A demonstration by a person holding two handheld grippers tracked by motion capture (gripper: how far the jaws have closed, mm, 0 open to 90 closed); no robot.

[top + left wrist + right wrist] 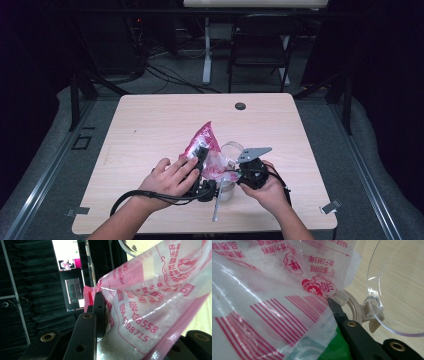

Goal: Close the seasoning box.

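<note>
A pink-and-white printed plastic bag (206,142) of white grains stands tilted at the table's middle front, its top corner pointing up and away. My left gripper (202,154) is shut on its side; in the left gripper view one black finger (99,307) presses the bag (155,297). From the right, my right gripper (236,172) is shut on the bag's lower edge (262,305); one jaw tip (331,302) shows and the other lies under the film. A clear jar (227,190) sits under the bag, its clear hinged lid (397,290) swung open on a beige ring (355,311).
A thin metal utensil (216,207) lies near the wooden table's (150,125) front edge. A cable grommet (240,106) sits at the far middle. Beyond the table stand a chair (260,45) and desk legs. A lit screen (67,255) glows in the dark behind.
</note>
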